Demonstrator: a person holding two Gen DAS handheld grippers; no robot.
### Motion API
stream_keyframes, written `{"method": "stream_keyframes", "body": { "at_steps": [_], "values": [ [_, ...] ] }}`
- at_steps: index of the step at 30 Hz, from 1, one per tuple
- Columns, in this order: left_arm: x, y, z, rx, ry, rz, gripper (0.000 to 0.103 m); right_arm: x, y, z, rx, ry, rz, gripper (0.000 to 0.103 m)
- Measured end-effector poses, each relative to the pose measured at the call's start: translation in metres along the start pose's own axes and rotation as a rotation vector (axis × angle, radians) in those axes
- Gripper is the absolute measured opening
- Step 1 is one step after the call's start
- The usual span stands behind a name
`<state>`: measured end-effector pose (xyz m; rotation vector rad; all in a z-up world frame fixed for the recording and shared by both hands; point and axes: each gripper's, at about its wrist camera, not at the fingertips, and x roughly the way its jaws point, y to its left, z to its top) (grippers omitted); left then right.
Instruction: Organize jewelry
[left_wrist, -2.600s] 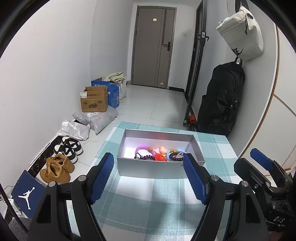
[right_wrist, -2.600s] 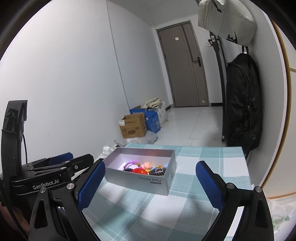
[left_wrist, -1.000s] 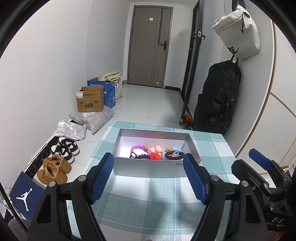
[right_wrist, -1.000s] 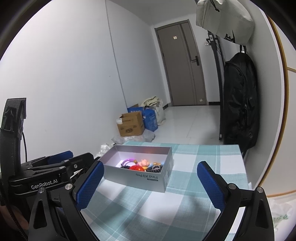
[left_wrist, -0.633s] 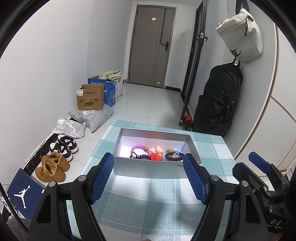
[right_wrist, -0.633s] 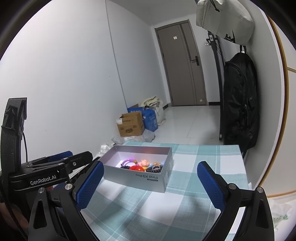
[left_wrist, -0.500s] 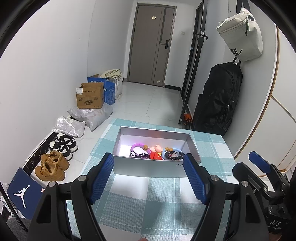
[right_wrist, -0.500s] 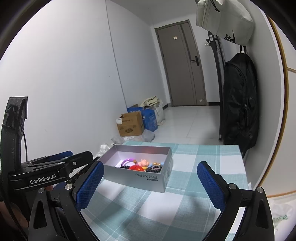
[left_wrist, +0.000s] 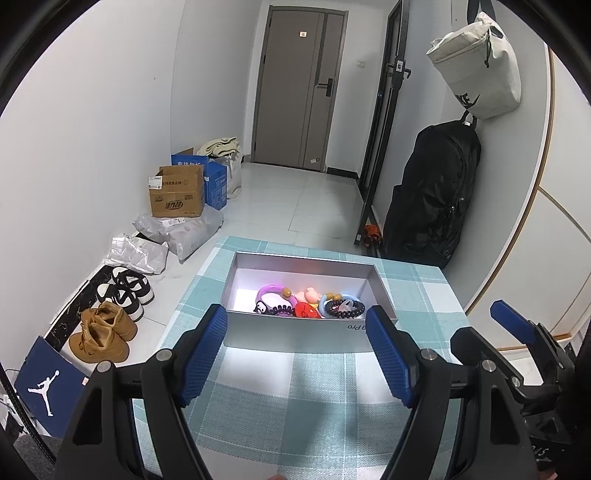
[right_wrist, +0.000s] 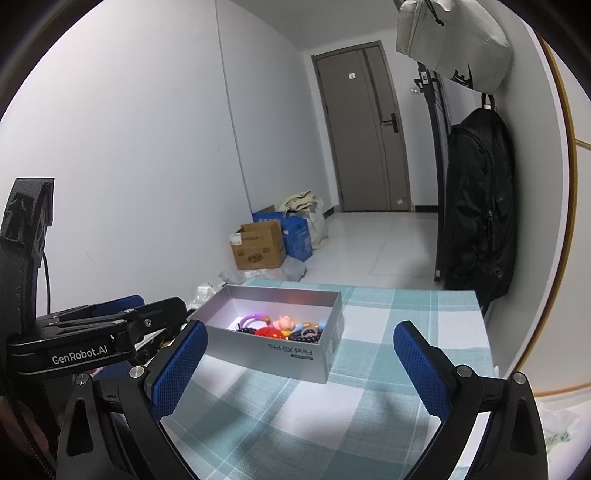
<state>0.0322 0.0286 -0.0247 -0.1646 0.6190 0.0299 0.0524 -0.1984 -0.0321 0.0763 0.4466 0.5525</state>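
A silver box (left_wrist: 295, 336) stands on the teal checked tablecloth (left_wrist: 303, 406). Inside lie a purple ring bracelet (left_wrist: 271, 293), a pink pig figure (left_wrist: 308, 295), a red charm (left_wrist: 306, 312) and a dark bead bracelet (left_wrist: 345, 307). The box also shows in the right wrist view (right_wrist: 280, 350). My left gripper (left_wrist: 297, 354) is open and empty, held just in front of the box. My right gripper (right_wrist: 299, 373) is open and empty, to the right of the left gripper and a little back from the box.
The table's left edge drops to the floor with shoes (left_wrist: 110, 325), plastic bags (left_wrist: 177, 236) and cardboard boxes (left_wrist: 177, 192). A black backpack (left_wrist: 432, 199) and a white bag (left_wrist: 476, 66) hang on the right wall. A door (left_wrist: 299, 88) stands at the back.
Both grippers stay open and empty. The left view has shifted slightly, so the box sits a little lower and nearer. The right view is nearly unchanged.
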Motion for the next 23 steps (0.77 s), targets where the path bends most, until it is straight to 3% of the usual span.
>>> {"method": "stream_keyframes", "body": {
  "at_steps": [23],
  "values": [
    [0.0008,0.0025,0.0014,-0.027,-0.008,-0.008,0.074,0.0081,-0.0012,-0.0040,-0.001,0.031,0.001,0.102]
  ]
}}
